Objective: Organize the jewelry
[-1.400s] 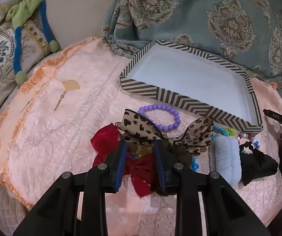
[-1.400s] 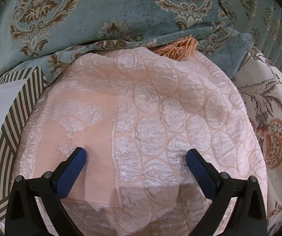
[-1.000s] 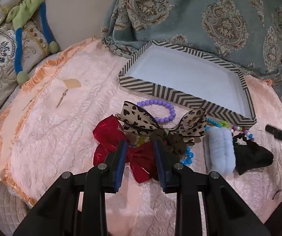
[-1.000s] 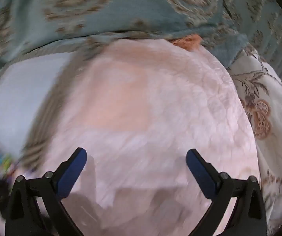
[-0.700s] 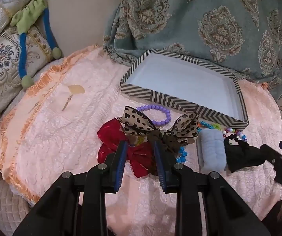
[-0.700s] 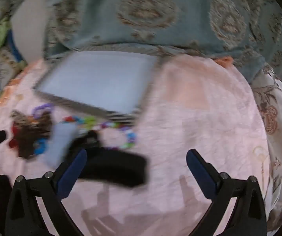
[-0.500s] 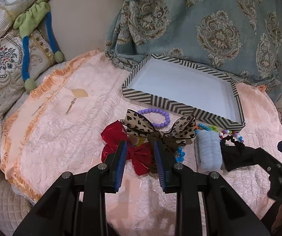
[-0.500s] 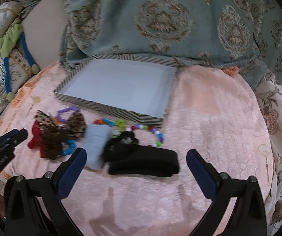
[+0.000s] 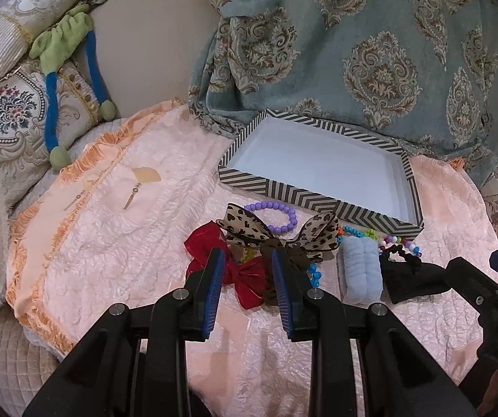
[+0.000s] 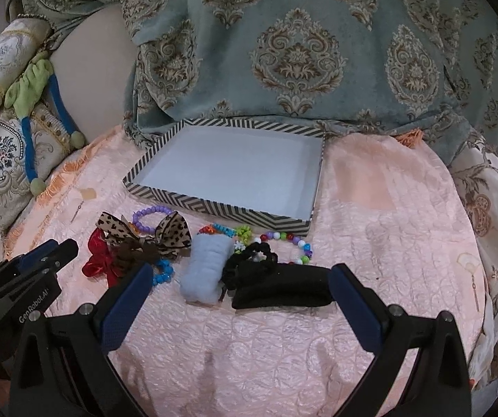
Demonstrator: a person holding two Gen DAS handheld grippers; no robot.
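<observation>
Since the earlier frames, the right gripper (image 10: pixel 238 307) has swung from bare quilt to face the jewelry; its jaws are spread wide and empty. The left gripper (image 9: pixel 245 283), narrowly parted, holds nothing. Risk: the overlapping leopard bow (image 9: pixel 280 231) and red bow (image 9: pixel 245 274) may lift together. Beyond them, the striped box (image 10: pixel 214 205) is empty.

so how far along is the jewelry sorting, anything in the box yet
Nothing is done: the striped box holds nothing. Nothing is in hand either; the left gripper and right gripper are both empty. Left to sort: leopard bow, red bow, purple bracelet, blue scrunchie, black scrunchie, multicolour beads.
</observation>
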